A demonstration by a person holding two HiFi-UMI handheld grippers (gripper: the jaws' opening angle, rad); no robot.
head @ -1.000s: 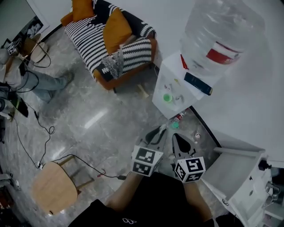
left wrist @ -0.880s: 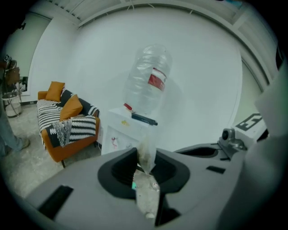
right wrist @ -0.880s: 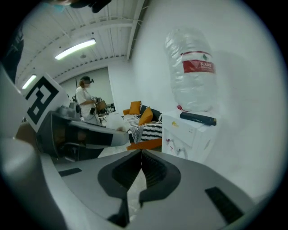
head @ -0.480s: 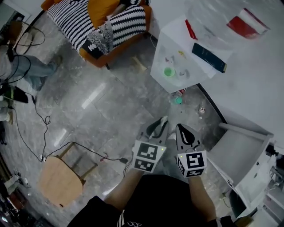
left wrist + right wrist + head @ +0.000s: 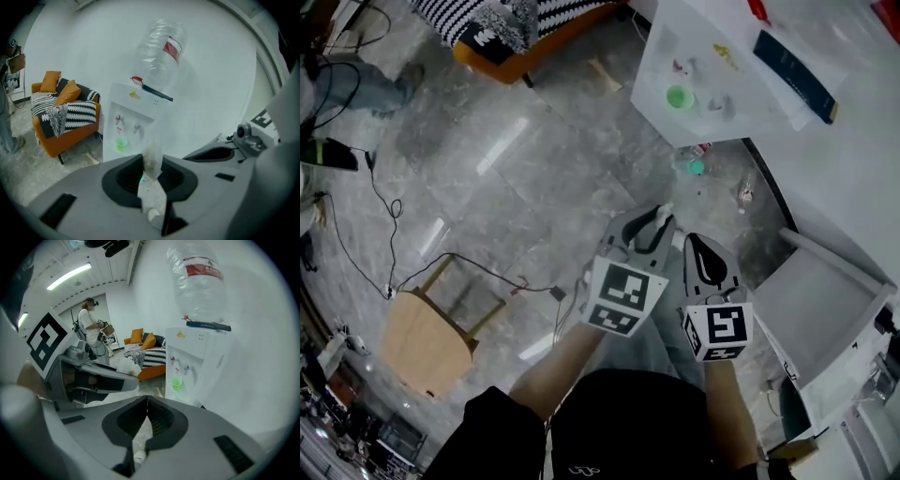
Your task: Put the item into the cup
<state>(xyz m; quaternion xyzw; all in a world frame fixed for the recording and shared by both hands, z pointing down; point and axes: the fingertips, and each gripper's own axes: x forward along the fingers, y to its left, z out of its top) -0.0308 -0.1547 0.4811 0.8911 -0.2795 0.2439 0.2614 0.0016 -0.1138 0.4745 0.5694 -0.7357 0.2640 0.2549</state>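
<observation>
My left gripper (image 5: 151, 176) is shut on a small translucent sachet (image 5: 153, 161) with brownish contents, which stands up out of the closed jaws. In the head view the left gripper (image 5: 654, 217) points toward a white water dispenser (image 5: 727, 89) with the pale sachet (image 5: 663, 209) at its tip. A green cup (image 5: 678, 97) stands on the dispenser's tray under the taps, well ahead of both grippers. The same green cup (image 5: 121, 144) (image 5: 176, 383) shows in both gripper views. My right gripper (image 5: 146, 404) is shut with nothing between its jaws, close beside the left in the head view (image 5: 693, 243).
A large bottle (image 5: 159, 49) tops the dispenser. Small bottles (image 5: 696, 165) lie on the floor at its base. A grey open box (image 5: 825, 309) stands at the right, a wooden stool (image 5: 427, 342) and a cable (image 5: 487, 277) at the left. An orange sofa (image 5: 61, 117) and a person (image 5: 89, 317) are farther off.
The dispenser and sofa have slid up and right in the head view as the view came closer to the dispenser. Both grippers stay side by side, the sachet still held.
</observation>
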